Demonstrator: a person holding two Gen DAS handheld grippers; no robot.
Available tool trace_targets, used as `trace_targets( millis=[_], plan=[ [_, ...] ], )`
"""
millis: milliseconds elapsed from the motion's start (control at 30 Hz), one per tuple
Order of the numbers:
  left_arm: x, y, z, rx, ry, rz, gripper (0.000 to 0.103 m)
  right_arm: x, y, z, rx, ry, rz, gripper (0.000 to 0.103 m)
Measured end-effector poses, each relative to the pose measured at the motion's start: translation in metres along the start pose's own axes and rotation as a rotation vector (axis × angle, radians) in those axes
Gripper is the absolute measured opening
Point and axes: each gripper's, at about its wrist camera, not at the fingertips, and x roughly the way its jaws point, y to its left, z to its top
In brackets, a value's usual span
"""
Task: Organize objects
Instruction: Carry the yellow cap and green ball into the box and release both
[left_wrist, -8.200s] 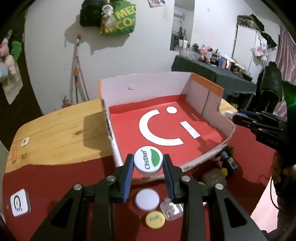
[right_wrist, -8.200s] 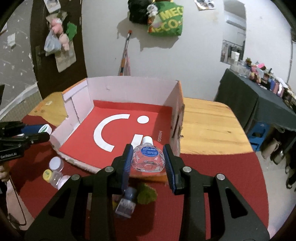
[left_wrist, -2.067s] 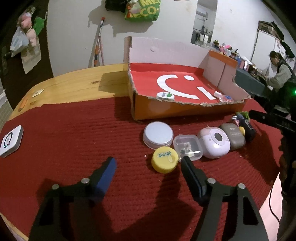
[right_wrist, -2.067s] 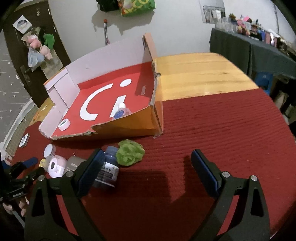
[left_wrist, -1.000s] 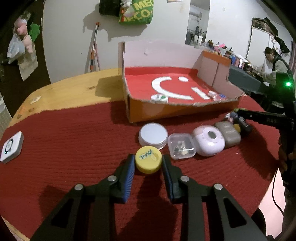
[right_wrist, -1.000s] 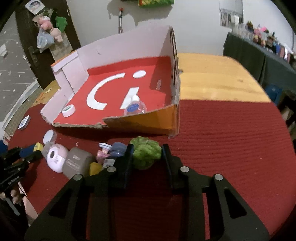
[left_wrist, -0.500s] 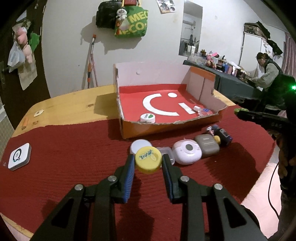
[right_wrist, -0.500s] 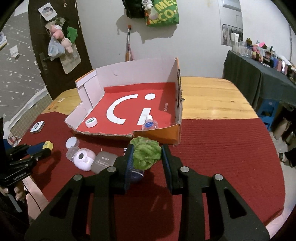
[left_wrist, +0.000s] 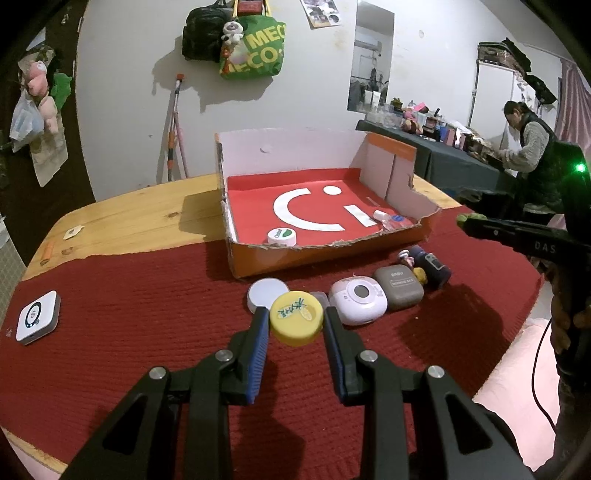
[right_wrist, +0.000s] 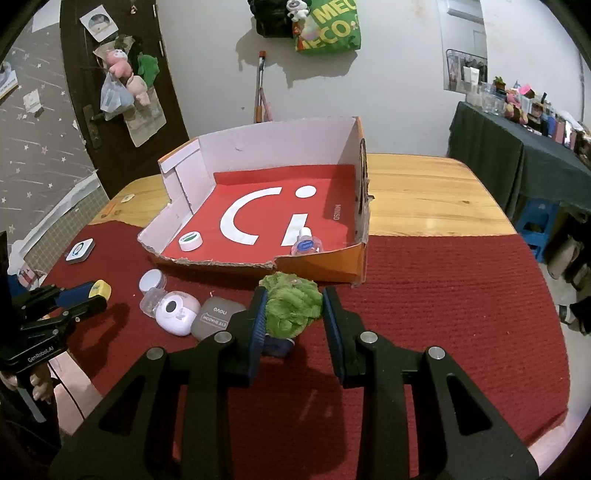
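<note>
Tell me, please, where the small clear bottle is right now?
In both views the clear bottle lies inside the cardboard box, near its front right corner.

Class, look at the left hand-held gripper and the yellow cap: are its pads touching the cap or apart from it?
Touching. The left wrist view shows the left hand-held gripper with both blue pads pressed against the sides of the yellow cap.

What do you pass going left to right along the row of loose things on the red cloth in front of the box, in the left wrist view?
White round lid → white round case → grey case → dark bottle.
</note>
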Motion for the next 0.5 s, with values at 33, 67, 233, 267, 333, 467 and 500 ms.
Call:
trace_targets(
  millis=[33,67,233,267,333,467,500],
  plan=[
    [0.0,0.0,0.0,0.0,0.0,-0.002,0.031,0.0,0.0,0.0,0.0,0.0,0.001,0.028],
    [0.0,0.0,0.0,-0.001,0.0,-0.005,0.031,0.0,0.001,0.0,0.0,0.0,0.002,0.028],
    [0.002,-0.001,0.003,-0.002,-0.003,-0.022,0.031,-0.001,0.003,0.002,-0.005,-0.009,0.015,0.028],
    [0.001,-0.002,0.004,-0.002,-0.004,-0.028,0.031,-0.002,0.004,0.002,-0.005,-0.016,0.02,0.028],
    [0.002,-0.002,0.01,-0.006,-0.003,-0.045,0.031,-0.004,0.006,0.006,-0.011,-0.033,0.035,0.028],
    [0.006,-0.007,0.028,-0.008,0.012,-0.085,0.031,0.001,0.008,0.022,-0.018,-0.028,0.078,0.028],
    [0.009,-0.009,0.034,-0.001,0.019,-0.101,0.031,0.005,0.009,0.027,-0.023,-0.019,0.09,0.028]
  ],
)
